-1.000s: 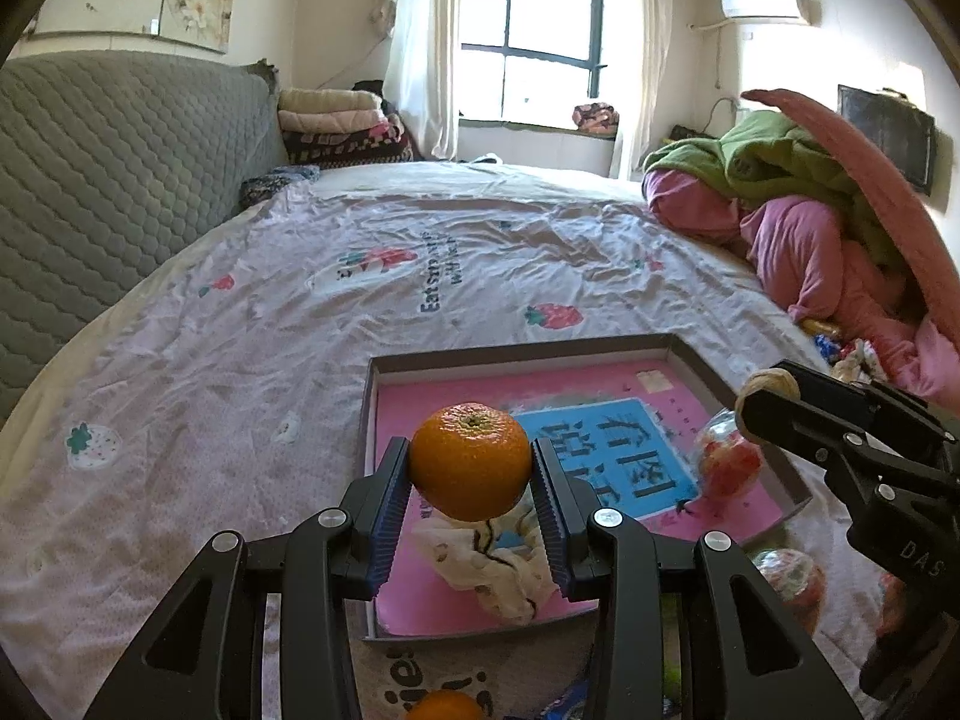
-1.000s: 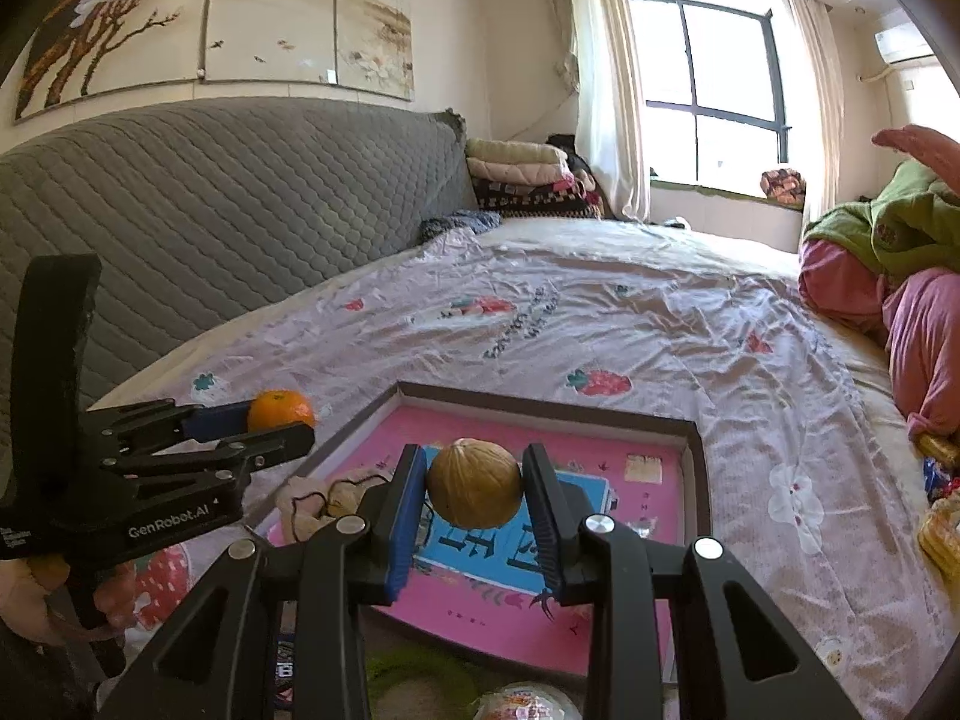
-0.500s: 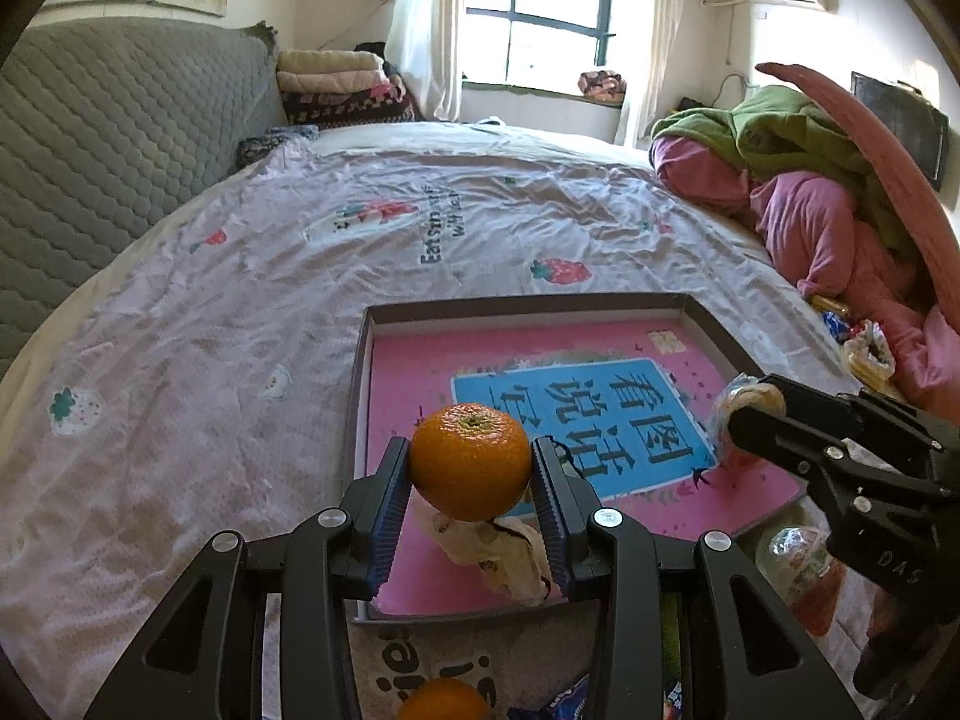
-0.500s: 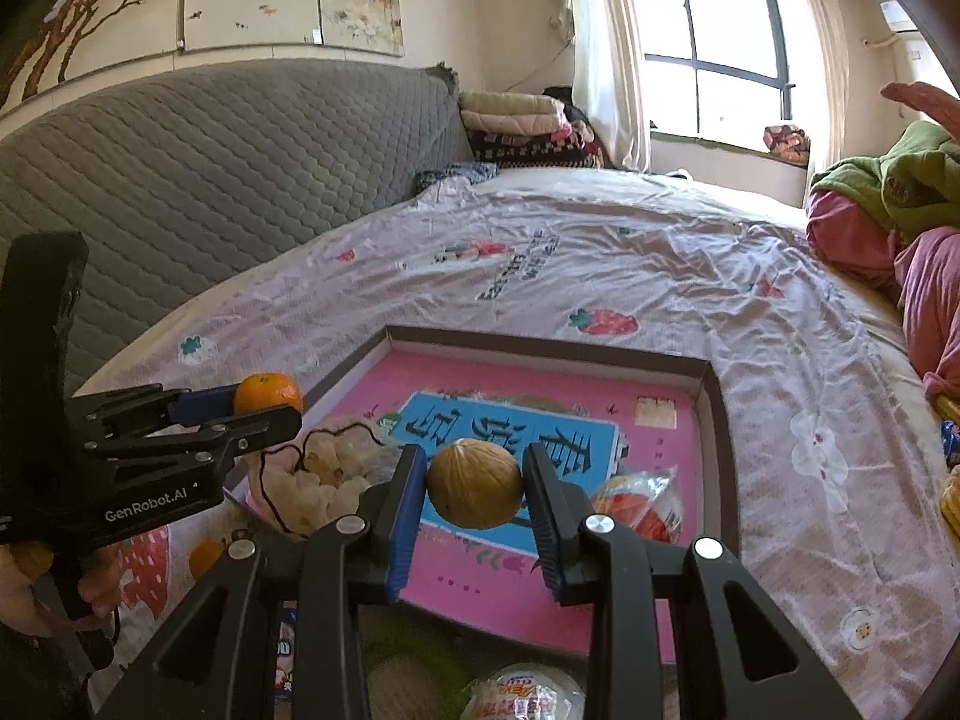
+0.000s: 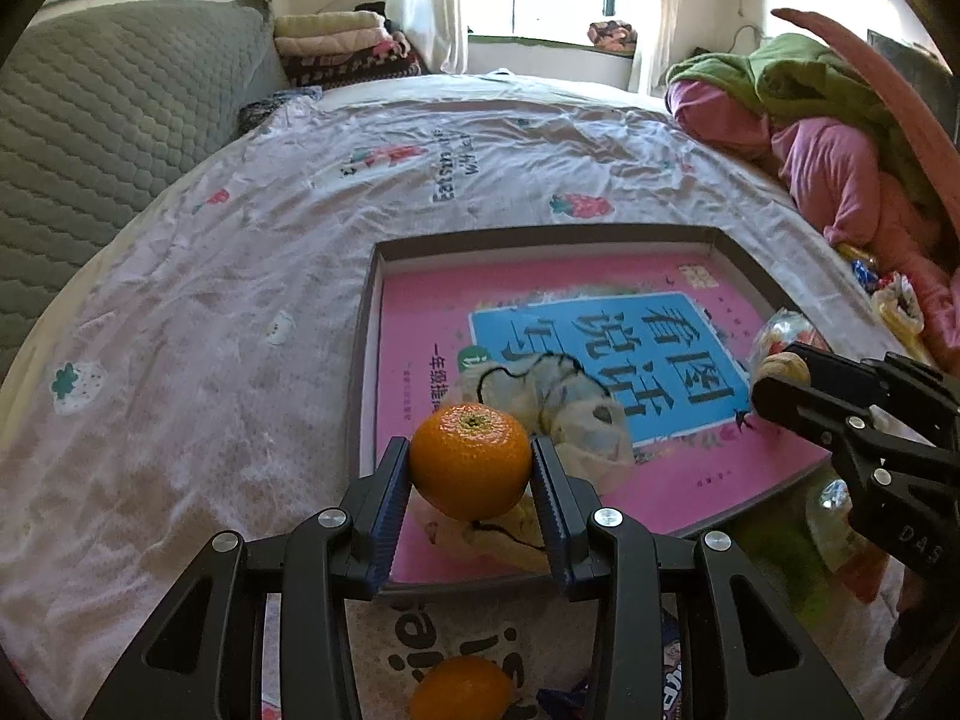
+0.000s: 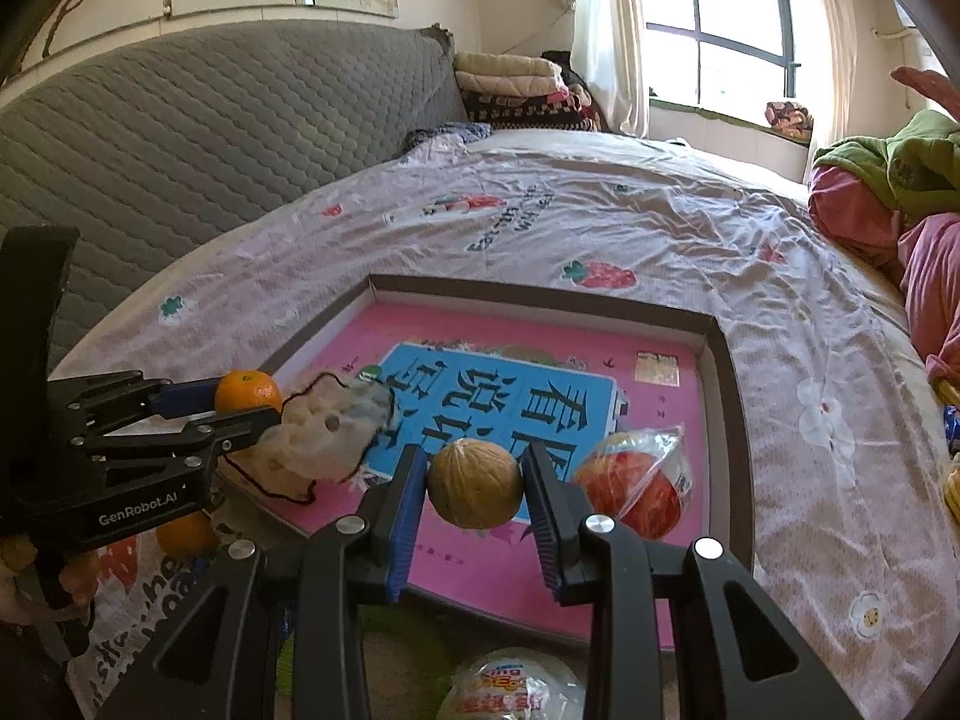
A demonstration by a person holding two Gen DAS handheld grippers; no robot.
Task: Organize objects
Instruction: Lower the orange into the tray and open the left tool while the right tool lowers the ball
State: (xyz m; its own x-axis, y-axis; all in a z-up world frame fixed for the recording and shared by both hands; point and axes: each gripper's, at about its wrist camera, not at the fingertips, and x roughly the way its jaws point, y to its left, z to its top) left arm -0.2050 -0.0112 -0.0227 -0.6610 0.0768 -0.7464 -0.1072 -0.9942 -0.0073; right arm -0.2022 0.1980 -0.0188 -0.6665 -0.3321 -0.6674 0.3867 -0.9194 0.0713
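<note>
My left gripper [image 5: 471, 468] is shut on an orange mandarin [image 5: 471, 461], held above the near left corner of a shallow box [image 5: 366, 360] lined with a pink and blue sheet. My right gripper [image 6: 475, 489] is shut on a tan walnut [image 6: 475, 485] over the box's near edge [image 6: 729, 384]. In the right wrist view the left gripper [image 6: 252, 405] shows at the left with the mandarin [image 6: 247, 391]. A white net bag [image 5: 564, 414] and a wrapped red fruit [image 6: 636, 486] lie in the box.
A second mandarin [image 5: 462, 687] and a packaged egg-shaped snack [image 6: 510, 687] lie on the sheet before the box. The grey headboard [image 6: 210, 132] runs along the left. Pink and green bedding [image 5: 840, 138] is heaped at the right. Bare bedsheet stretches beyond the box.
Both grippers have sunk and tilted down toward the box, each still holding its fruit. The box and its contents now sit larger and higher in both views.
</note>
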